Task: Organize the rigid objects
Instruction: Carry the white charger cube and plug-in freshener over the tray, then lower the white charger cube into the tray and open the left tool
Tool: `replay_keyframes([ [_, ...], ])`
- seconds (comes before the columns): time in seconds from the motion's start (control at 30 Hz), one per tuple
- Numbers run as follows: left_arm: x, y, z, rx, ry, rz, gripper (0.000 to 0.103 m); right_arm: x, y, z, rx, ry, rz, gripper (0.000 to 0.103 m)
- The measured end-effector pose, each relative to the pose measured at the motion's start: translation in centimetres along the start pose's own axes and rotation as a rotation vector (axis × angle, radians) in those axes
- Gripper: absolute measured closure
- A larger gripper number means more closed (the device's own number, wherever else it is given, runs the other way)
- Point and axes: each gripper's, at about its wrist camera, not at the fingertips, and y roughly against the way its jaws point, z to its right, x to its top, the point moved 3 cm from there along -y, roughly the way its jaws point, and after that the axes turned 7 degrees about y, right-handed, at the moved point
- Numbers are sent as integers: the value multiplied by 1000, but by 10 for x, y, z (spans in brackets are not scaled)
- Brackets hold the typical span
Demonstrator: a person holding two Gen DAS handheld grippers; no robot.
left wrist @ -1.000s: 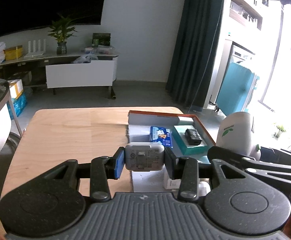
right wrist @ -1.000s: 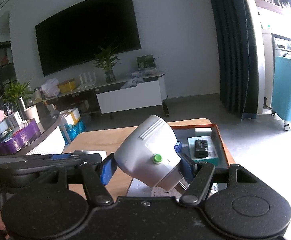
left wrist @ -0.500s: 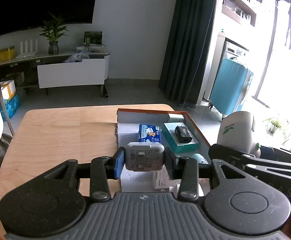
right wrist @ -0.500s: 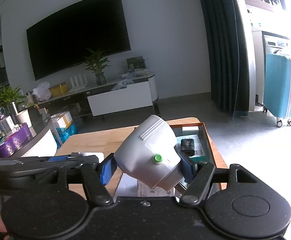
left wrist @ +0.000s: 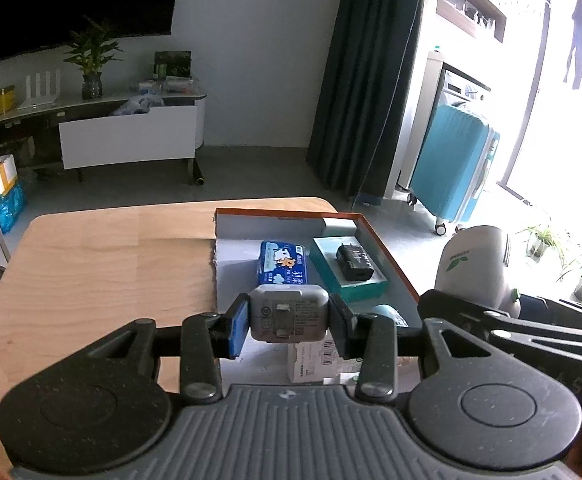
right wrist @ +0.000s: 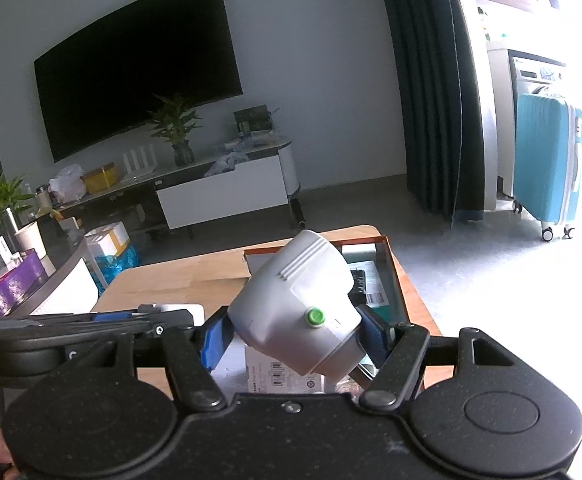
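My left gripper (left wrist: 289, 322) is shut on a small grey charger block (left wrist: 289, 312), held above the near end of an orange-rimmed box (left wrist: 391, 258) on the wooden table (left wrist: 103, 264). Inside the box lie a blue tissue pack (left wrist: 283, 266), a teal box (left wrist: 355, 284) with a black adapter (left wrist: 353, 260) on top, and a white labelled carton (left wrist: 311, 364). My right gripper (right wrist: 293, 336) is shut on a white rounded device (right wrist: 299, 300) with a green button, tilted over the same box (right wrist: 391, 276). That device (left wrist: 475, 260) also shows at the right of the left wrist view.
The table's left half (right wrist: 179, 280) is bare wood. Beyond it are a TV stand (left wrist: 127, 136) with a plant (left wrist: 91, 60), a dark curtain (left wrist: 367, 80) and a blue suitcase (left wrist: 455, 164). A round side table (right wrist: 31, 280) with clutter stands at the left.
Both views have swung to the right and come slightly closer to the box. Each gripper keeps hold of its object.
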Motion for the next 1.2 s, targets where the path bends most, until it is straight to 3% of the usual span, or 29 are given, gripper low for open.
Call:
replay_keyframes([
  [1.2,20,-33,2,-21,-1,-54,61,5,-32,12,-27,-8,-39,23],
])
